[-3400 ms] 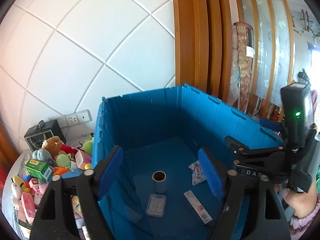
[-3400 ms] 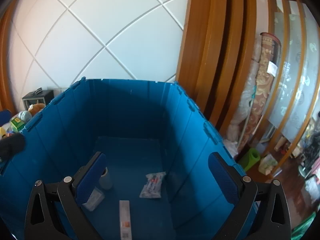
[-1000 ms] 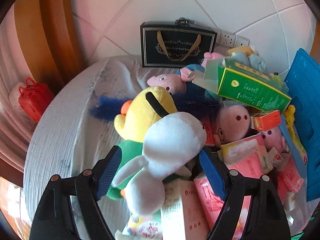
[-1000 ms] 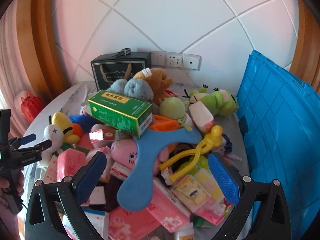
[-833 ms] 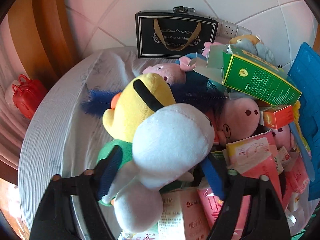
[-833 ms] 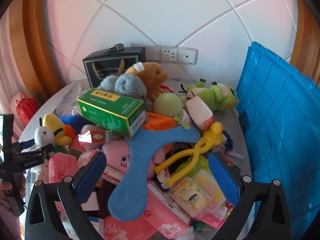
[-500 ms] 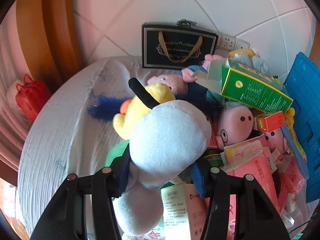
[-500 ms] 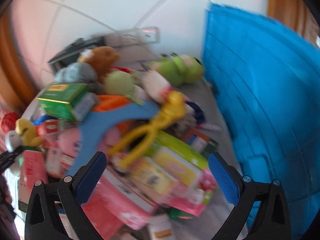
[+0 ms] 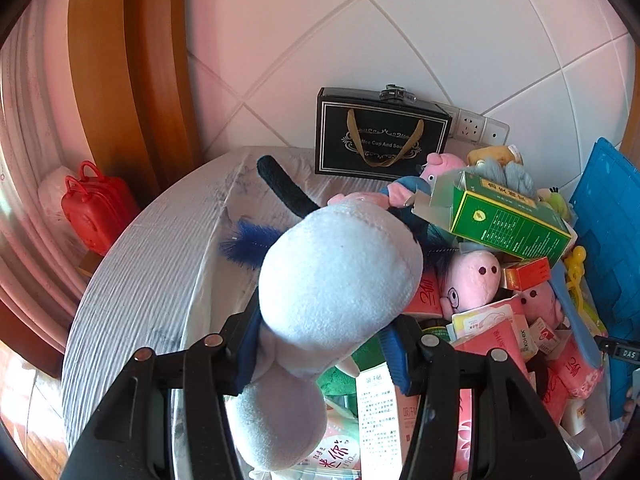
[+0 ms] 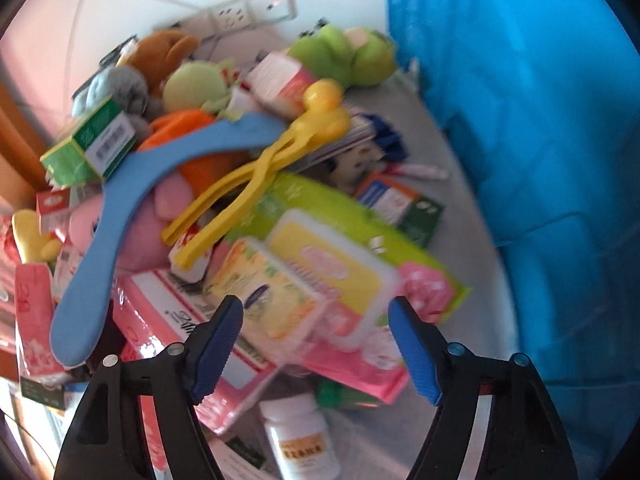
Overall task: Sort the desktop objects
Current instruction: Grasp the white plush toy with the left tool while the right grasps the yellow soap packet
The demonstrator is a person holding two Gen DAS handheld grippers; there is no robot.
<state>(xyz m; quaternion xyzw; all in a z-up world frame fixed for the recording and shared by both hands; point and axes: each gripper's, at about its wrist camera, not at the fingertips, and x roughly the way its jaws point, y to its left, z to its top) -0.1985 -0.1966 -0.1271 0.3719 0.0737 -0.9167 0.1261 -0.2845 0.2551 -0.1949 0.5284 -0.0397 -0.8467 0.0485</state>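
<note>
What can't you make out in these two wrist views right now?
- Left wrist view: the white plush toy held in the left gripper hides the pile behind it.
- Right wrist view: motion blur makes print on the yellow packet unreadable.
- Right wrist view: the white pill bottle is cut off by the bottom edge.

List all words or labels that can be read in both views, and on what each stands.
"...ffee Cup And Sau...": black gift bag, partly covered by its handle.
"DAS": black device at right edge.
Green box, pink packs, white bottle: print too small or blurred to read.
</note>
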